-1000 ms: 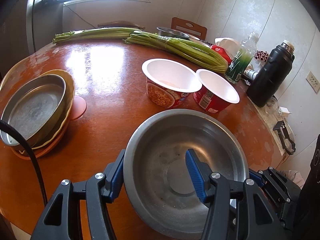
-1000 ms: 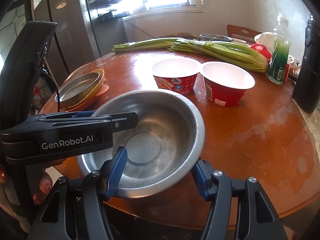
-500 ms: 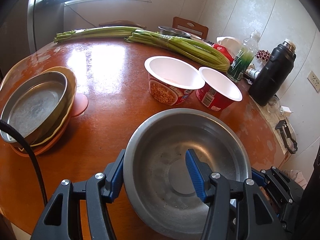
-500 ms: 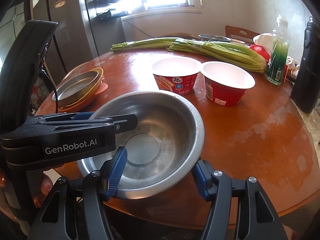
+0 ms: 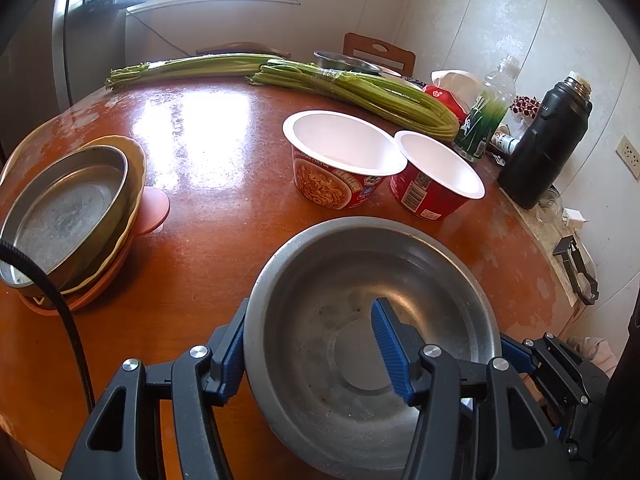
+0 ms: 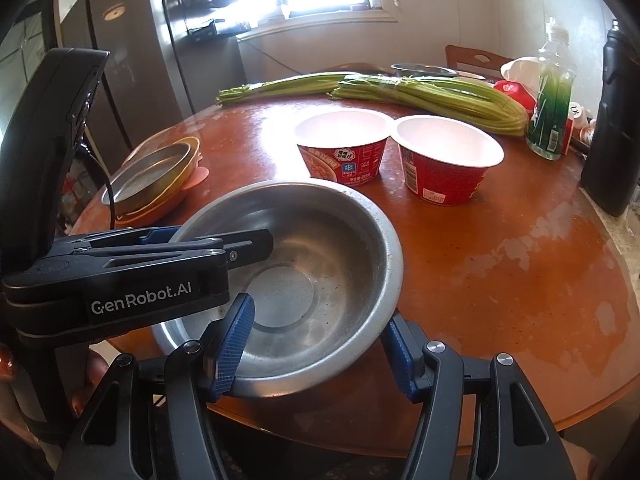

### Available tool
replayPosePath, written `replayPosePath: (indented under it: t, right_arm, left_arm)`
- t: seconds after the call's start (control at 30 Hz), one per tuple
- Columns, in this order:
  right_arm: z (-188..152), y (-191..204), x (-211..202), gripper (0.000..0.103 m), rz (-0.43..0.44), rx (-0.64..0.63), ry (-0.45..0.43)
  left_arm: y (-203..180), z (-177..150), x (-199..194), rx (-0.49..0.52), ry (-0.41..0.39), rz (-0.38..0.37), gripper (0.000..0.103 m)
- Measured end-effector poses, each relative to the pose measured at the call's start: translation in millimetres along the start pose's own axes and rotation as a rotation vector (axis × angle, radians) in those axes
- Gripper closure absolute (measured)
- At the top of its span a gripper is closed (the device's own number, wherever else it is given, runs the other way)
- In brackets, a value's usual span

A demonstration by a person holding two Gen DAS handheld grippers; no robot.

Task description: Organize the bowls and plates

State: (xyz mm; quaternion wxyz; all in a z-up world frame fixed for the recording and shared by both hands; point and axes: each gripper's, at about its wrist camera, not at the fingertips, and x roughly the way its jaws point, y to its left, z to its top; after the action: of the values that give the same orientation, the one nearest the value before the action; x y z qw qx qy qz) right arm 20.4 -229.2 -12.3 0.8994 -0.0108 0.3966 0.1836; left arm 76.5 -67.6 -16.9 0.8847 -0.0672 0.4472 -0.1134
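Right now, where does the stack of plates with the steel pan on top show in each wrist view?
Left wrist: stack of plates at the left edge, on the table's left rim.
Right wrist: stack of plates left of centre, beyond the left gripper's body.
Shared landmark: the steel bowl in the foreground of both views.

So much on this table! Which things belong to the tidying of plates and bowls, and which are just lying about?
Part of the job: steel bowl straddled by both grippers, stack of plates, two red noodle cups.

Just lying about: celery bunches, black flask, green bottle.
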Motion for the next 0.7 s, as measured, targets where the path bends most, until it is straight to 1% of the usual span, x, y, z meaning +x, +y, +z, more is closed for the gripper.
replayPosePath:
  t: [0.33, 0.47, 0.7]
  right_arm:
    - [1, -9, -9, 0.038, -0.003, 0.022, -0.018]
    - [2, -13, -11, 0.038, -0.004, 0.032, -0.024]
    - [5, -22, -16, 0.038, 0.028, 0.064, -0.044]
  left_arm:
    - [1, 2, -7, -0.004, -0.023, 0.018, 0.045]
    - [4, 4, -14, -0.020, -0.040, 0.020, 0.045]
    - [8, 11, -30, -0.032, -0.081, 0.040, 0.045]
